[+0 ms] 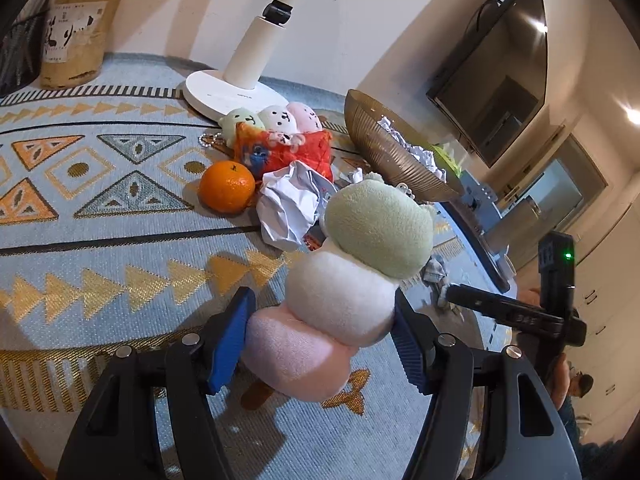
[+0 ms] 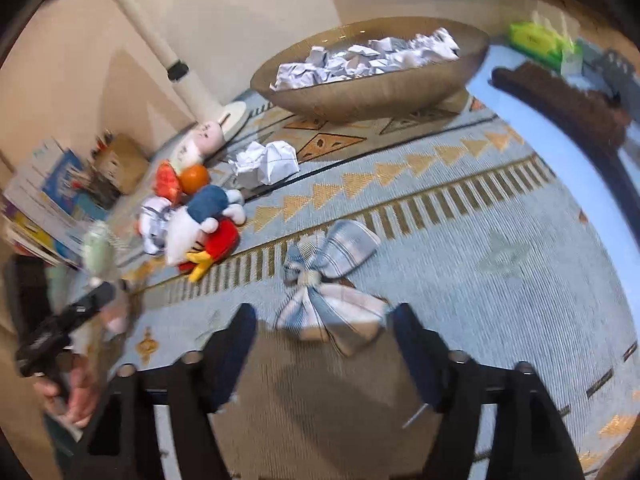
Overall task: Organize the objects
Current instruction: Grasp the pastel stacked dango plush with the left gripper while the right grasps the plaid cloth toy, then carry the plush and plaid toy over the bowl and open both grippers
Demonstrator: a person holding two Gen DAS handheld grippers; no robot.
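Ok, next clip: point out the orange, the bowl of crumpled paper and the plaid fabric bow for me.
orange [image 1: 227, 192]: left wrist view, middle of its peel.
bowl [image 2: 372, 94]: right wrist view, ribbed outer wall, below the crumpled paper.
plaid bow [image 2: 348, 242]: right wrist view, on its upper right loop.

- The place is a lived-in home room, with a table under a patterned woven cloth [image 1: 120, 208] filling most of the left wrist view.
- A wall-mounted television [image 1: 500, 72] hangs at upper right.
- A white desk lamp [image 1: 240, 76] and a pen holder [image 1: 78, 36] stand at top left.
- Plush toys [image 2: 200, 224] and books [image 2: 44, 196] sit at left of the right wrist view.
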